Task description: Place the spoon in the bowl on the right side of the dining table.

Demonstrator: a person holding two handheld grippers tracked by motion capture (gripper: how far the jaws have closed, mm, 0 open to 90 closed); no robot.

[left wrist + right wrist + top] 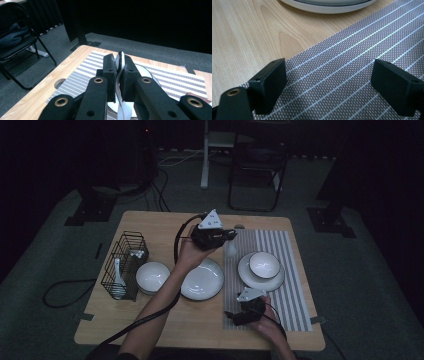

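Note:
My left gripper (pixel 229 236) is raised over the middle of the table, by the left edge of the striped placemat (pixel 280 245). It is shut on a white ceramic spoon (pixel 230 251), which hangs below the jaws. In the left gripper view the spoon (pixel 122 110) stands on edge, pinched between the black pads of the left gripper (pixel 119 62). My right gripper (pixel 231 316) lies low at the front left corner of the placemat. Its jaws (pixel 329 82) stand wide open over the mat (pixel 342 65) with nothing between them.
A black wire basket (pixel 125 265) with another white spoon stands at the left, with a white bowl (pixel 152 276) and a white plate (pixel 202 279) beside it. On the placemat a bowl (pixel 264 264) sits on a plate (pixel 250 279). A folding chair (pixel 257 165) stands beyond the table.

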